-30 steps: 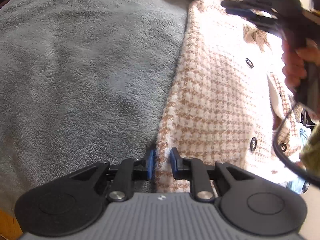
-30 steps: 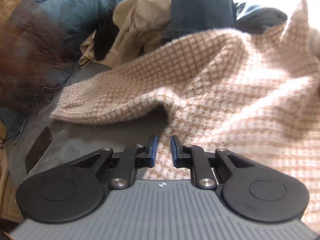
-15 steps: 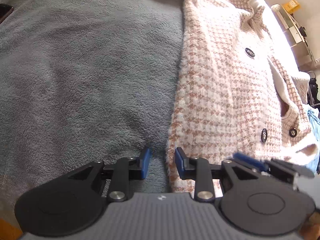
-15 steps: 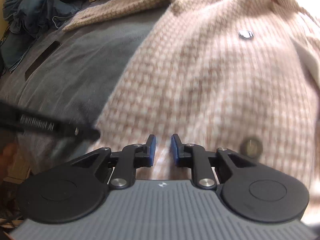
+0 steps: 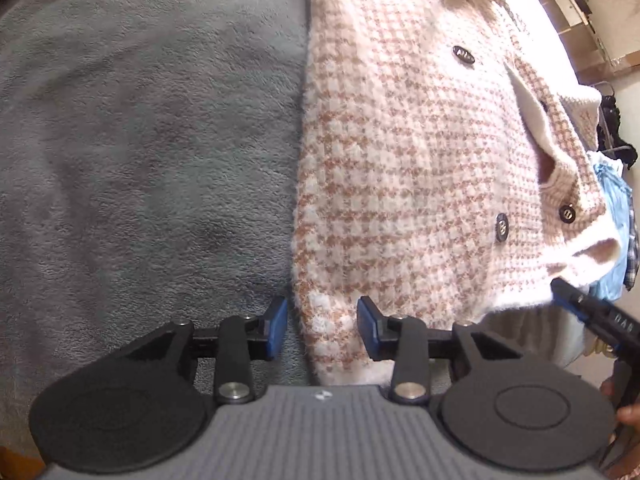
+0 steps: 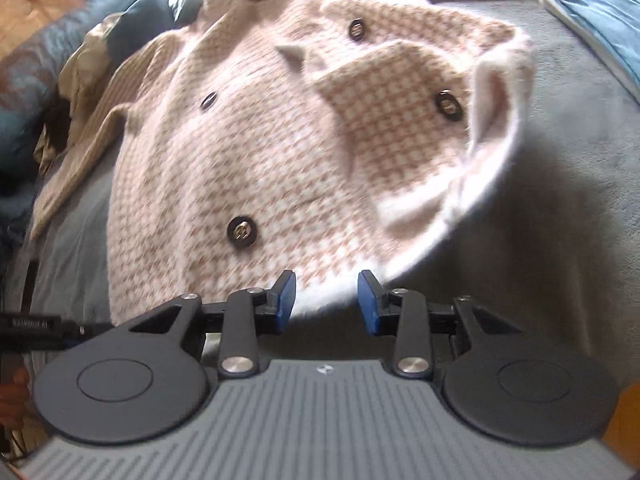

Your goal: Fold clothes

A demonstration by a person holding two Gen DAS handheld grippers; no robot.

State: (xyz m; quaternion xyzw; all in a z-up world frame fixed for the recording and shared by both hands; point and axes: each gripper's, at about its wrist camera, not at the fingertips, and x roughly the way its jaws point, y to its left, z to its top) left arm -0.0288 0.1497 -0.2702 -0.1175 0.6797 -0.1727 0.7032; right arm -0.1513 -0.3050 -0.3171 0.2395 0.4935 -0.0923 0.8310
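Observation:
A pink-and-brown houndstooth jacket (image 5: 408, 160) with dark buttons lies front up on a grey fleece blanket (image 5: 140, 140). My left gripper (image 5: 322, 326) sits at the jacket's lower corner. Its jaws are opening, and the hem edge lies between the blue pads (image 5: 278, 326) without being pressed. In the right wrist view, the jacket (image 6: 248, 152) fills the middle. My right gripper (image 6: 326, 298) hovers at its white hem edge, jaws opening, with the fabric loose between them. The right gripper's tip (image 5: 580, 312) shows at the lower right of the left wrist view.
A pile of blue and beige clothes (image 6: 92, 40) lies beyond the jacket at upper left. A folded light-blue garment (image 6: 592, 4) rests on the blanket (image 6: 560, 160) at upper right. The left gripper's dark finger (image 6: 40, 325) and a hand show at the left edge.
Both pairs of jaws have widened and let go of the fabric. The right gripper swung from the jacket's far side down to the hem, near the left gripper.

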